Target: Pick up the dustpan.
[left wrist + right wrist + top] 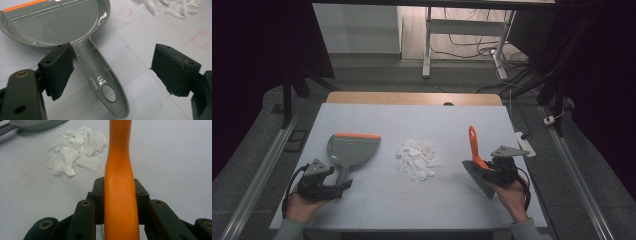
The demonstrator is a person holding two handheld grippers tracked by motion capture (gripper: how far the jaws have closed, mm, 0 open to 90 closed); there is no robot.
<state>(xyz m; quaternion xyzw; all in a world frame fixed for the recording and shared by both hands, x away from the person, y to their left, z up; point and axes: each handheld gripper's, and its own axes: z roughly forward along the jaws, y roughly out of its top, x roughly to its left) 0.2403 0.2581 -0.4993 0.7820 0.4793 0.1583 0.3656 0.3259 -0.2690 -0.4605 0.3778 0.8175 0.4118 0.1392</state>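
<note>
The right gripper (486, 171) is clamping its jaws tight on the orange handle of the brush (120, 182), the pads pressing on both sides of it, with the handle running away from the gripper toward the far edge of the desk (412, 200) and the dark bristles sitting at the gripper's near left side in the high view. The left gripper (111, 72) is holding its jaws wide apart, gripping nothing; the grey handle of the dustpan (50, 25) is lying on the desk between them, just beside one pad and well apart from the other. The dustpan is resting flat near the desk's left edge, its orange lip facing the far edge. A pile of white paper scraps (417, 157) is lying about mid-desk, between the dustpan and the brush, touching neither.
</note>
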